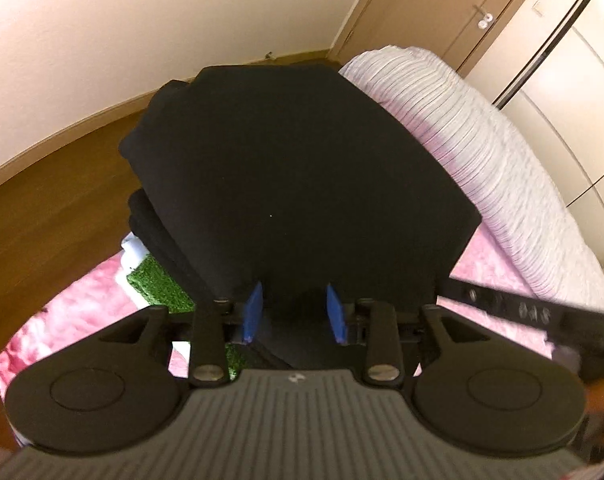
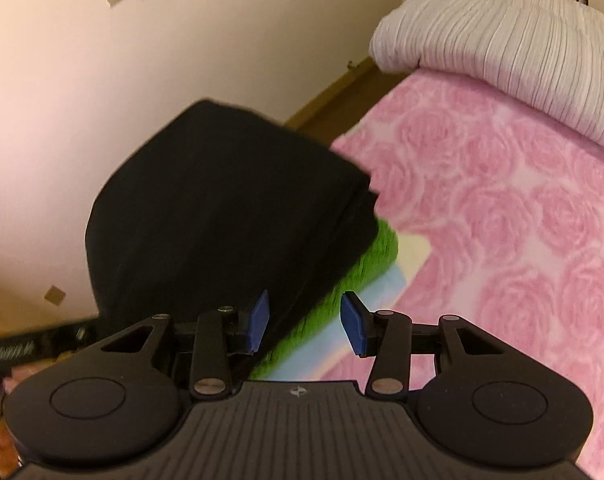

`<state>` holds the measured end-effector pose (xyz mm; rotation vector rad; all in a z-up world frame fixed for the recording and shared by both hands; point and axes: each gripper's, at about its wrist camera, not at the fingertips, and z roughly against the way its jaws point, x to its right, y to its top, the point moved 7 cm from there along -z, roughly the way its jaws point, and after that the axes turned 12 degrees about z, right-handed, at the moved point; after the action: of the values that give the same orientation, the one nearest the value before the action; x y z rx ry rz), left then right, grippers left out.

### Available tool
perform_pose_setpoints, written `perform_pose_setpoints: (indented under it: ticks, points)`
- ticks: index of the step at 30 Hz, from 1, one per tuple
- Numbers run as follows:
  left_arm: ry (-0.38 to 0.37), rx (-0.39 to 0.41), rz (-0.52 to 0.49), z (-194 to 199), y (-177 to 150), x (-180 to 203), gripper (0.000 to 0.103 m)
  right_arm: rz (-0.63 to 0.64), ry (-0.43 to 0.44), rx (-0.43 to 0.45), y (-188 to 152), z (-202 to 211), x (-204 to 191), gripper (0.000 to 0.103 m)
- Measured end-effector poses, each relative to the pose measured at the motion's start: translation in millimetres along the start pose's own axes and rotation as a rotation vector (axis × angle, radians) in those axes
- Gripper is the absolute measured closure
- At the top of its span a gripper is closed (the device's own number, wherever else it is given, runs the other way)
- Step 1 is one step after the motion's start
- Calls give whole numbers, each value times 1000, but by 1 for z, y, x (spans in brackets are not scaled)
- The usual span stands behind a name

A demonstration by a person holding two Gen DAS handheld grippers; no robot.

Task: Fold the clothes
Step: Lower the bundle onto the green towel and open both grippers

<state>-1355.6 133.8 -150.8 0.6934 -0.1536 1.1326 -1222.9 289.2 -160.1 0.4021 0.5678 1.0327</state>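
Resting on a green towel [image 2: 342, 256] atop the pink rose blanket [image 2: 502, 200], the folded black garment [image 1: 286, 168] tops the stack. Left gripper [image 1: 294, 312] and right gripper [image 2: 304, 326] both part-open, gripping nothing.

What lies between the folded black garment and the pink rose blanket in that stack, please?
A green fuzzy cloth lies directly under the black garment, with a pale blue piece beneath it, resting on the pink blanket. The right wrist view shows this best.
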Motion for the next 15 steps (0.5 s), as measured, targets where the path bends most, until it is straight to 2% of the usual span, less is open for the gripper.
perform_pose_setpoints:
  ticks: [2, 3, 9, 15]
  points:
    - [-1, 26, -8, 18, 2, 4, 70, -20, 18, 22, -3, 16, -5, 58]
    - [9, 37, -11, 26, 2, 6, 65, -26, 27, 34, -4, 27, -6, 58]
    - [87, 64, -17, 82, -12, 17, 54, -10, 30, 71, -28, 81, -28, 55]
    - [118, 98, -71, 131, -40, 41, 43, 12, 37, 101, -55, 131, -42, 43]
